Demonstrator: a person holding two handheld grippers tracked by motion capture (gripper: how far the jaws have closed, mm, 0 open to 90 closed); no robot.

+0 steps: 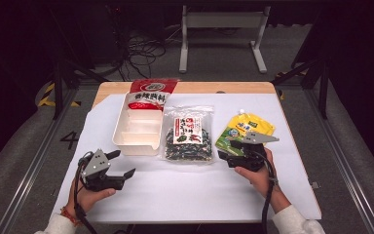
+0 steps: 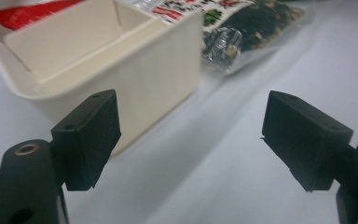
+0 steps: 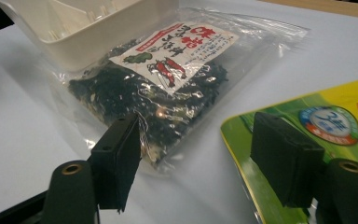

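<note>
Left claw [image 1: 121, 163] wide, nothing between its pads, hovering low over the white worktop [image 1: 185, 190] just short of the near corner of the white divided tray [image 1: 137, 129]; in the left gripper view one pad sits right in front of the tray wall. Right claw [image 1: 231, 148] also spread, empty, its opening straddling the gap between the clear seaweed bag [image 1: 188, 132] on one side and the yellow-green spout pouch [image 1: 243, 129] on the other; the pouch's near edge lies under one pad, cannot tell if touching. Red seasoning packet [image 1: 152, 92] leans at the tray's far end, well apart from both claws. Likely next: right claw picks one of the two packs for the tray. Risks: closing here could catch both the bag's loose film and the pouch edge, or pinch only thin plastic so the pack slips or swings on lift. Left claw is close enough to shove the light tray and tip the red packet.
</note>
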